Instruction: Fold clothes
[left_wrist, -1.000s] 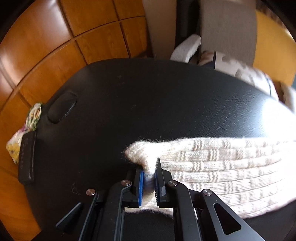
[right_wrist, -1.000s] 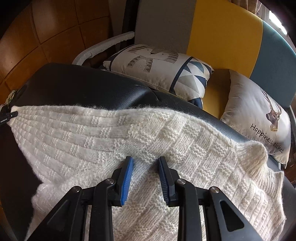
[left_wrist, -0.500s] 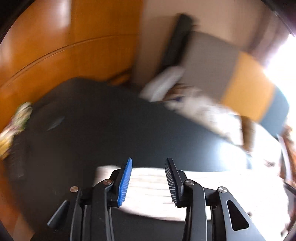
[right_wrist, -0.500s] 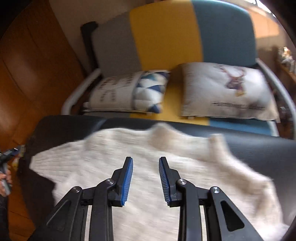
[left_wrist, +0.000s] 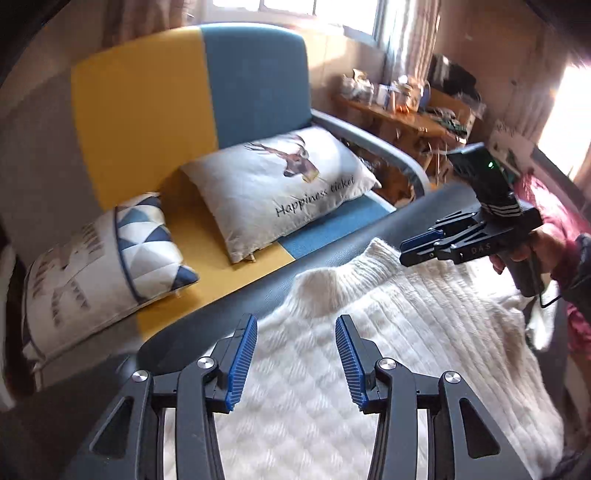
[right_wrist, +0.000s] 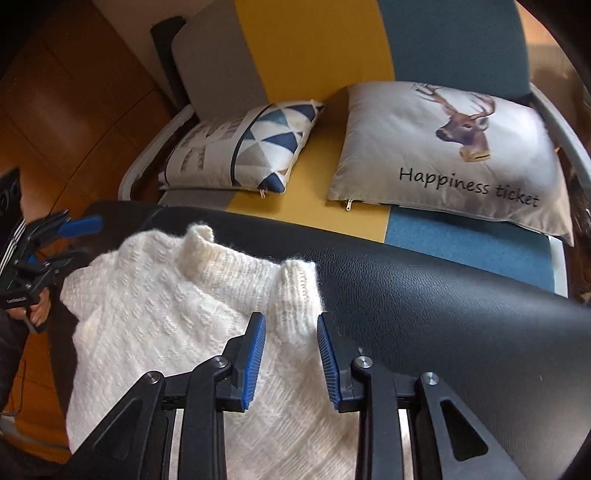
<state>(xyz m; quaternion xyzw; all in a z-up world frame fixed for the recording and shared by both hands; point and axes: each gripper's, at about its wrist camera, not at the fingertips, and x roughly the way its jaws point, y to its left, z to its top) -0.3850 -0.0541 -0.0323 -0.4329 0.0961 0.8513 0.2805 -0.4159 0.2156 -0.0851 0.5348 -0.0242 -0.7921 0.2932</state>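
Note:
A white knitted sweater (left_wrist: 369, 350) lies spread on the black padded table (left_wrist: 173, 343), its collar toward the sofa. My left gripper (left_wrist: 297, 325) hovers open over the sweater's body with nothing between its pads. In that same view my right gripper (left_wrist: 404, 253), held by a hand, sits at the sweater's far collar edge. From the right wrist, the right gripper (right_wrist: 290, 321) is open, and a raised collar corner of the sweater (right_wrist: 166, 314) stands between its blue pads, ungripped. The left gripper (right_wrist: 92, 238) shows open at the left, beyond the sweater's edge.
A yellow, blue and grey sofa (right_wrist: 314, 48) stands right behind the table (right_wrist: 443, 295), with a deer pillow (right_wrist: 443, 147) and a triangle-pattern pillow (right_wrist: 243, 147). Wooden panelling (right_wrist: 74, 110) is at the left. A cluttered shelf (left_wrist: 406, 107) stands at the back right.
My left gripper let go of the sweater's edge, opened and swung round toward the sofa. The right gripper, open throughout, moved over to the collar corner.

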